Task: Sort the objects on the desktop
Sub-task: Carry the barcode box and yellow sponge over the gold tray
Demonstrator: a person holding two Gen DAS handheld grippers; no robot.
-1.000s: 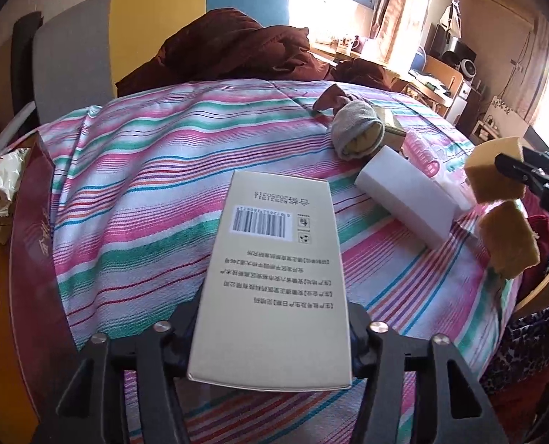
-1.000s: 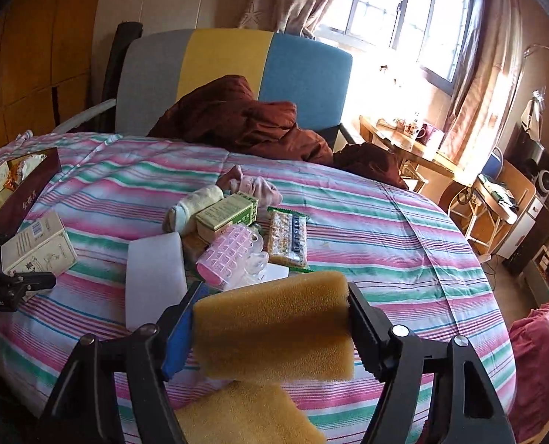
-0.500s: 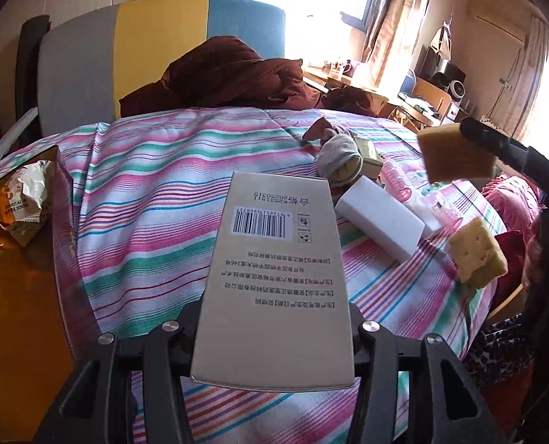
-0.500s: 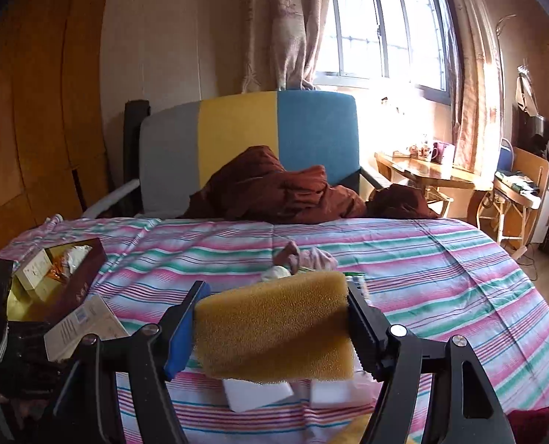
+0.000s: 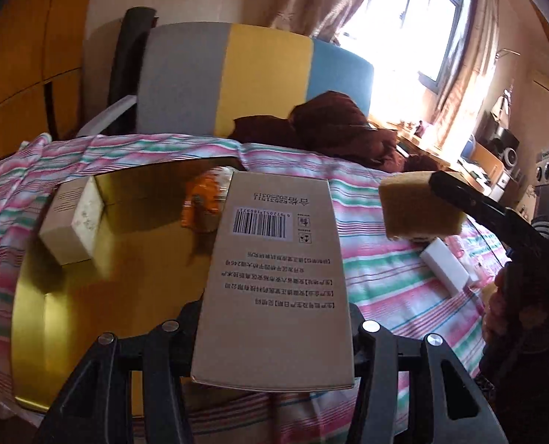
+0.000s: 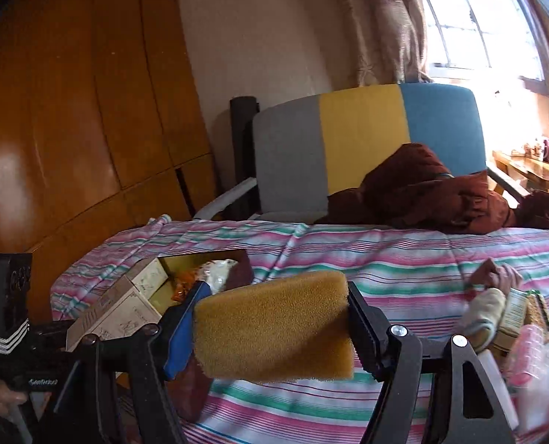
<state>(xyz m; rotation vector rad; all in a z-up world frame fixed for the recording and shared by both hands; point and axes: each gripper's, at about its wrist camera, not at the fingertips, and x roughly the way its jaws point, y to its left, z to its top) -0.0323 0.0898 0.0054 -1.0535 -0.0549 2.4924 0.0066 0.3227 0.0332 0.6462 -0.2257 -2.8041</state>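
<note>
Kraft-brown cardboard: one flat box (image 5: pixel 274 288) is clamped between the closed-in jaws of the left gripper (image 5: pixel 274 333), lower centre of the left wrist view, barcode face up above lines of print too small to read. It hangs over one gold-lined tray (image 5: pixel 71 296) at left, holding one cream carton (image 5: pixel 71 225) and one orange packet (image 5: pixel 200 207). The right gripper (image 6: pixel 270 329), lower centre of its own view, is clamped on one yellow sponge (image 6: pixel 274 329), held above the striped cloth (image 6: pixel 385 259). One white block (image 5: pixel 444 266) lies at centre right. Behind: one grey-yellow-blue chair (image 6: pixel 363 140), one maroon garment (image 6: pixel 422 192), wooden panelling (image 6: pixel 71 129), one curtained window (image 5: pixel 422 26).
</note>
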